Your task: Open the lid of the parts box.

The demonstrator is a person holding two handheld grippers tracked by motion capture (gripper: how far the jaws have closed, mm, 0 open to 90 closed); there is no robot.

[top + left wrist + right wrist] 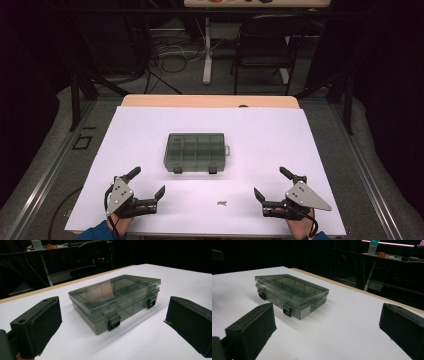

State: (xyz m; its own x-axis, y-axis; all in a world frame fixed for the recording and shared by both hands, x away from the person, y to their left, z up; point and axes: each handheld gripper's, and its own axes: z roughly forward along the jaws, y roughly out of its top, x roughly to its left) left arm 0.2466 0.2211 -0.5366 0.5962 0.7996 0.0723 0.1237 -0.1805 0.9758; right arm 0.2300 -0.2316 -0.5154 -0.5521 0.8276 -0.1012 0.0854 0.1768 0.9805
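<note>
Now the box (196, 152) lies closed, well ahead of both wide-open hand-held grippers, left hand-held gripper (149, 185) and right hand-held gripper (270, 184).

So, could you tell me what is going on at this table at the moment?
A person holds a two-jaw claw in each hand at the near edge of a white-covered table. The left claw and the right claw both stand open and empty, touching nothing. Between and beyond them sits a smoky translucent plastic compartment box, lid down, with two black latches facing the person. A few small metal bits lie on the sheet nearer the right claw.
</note>
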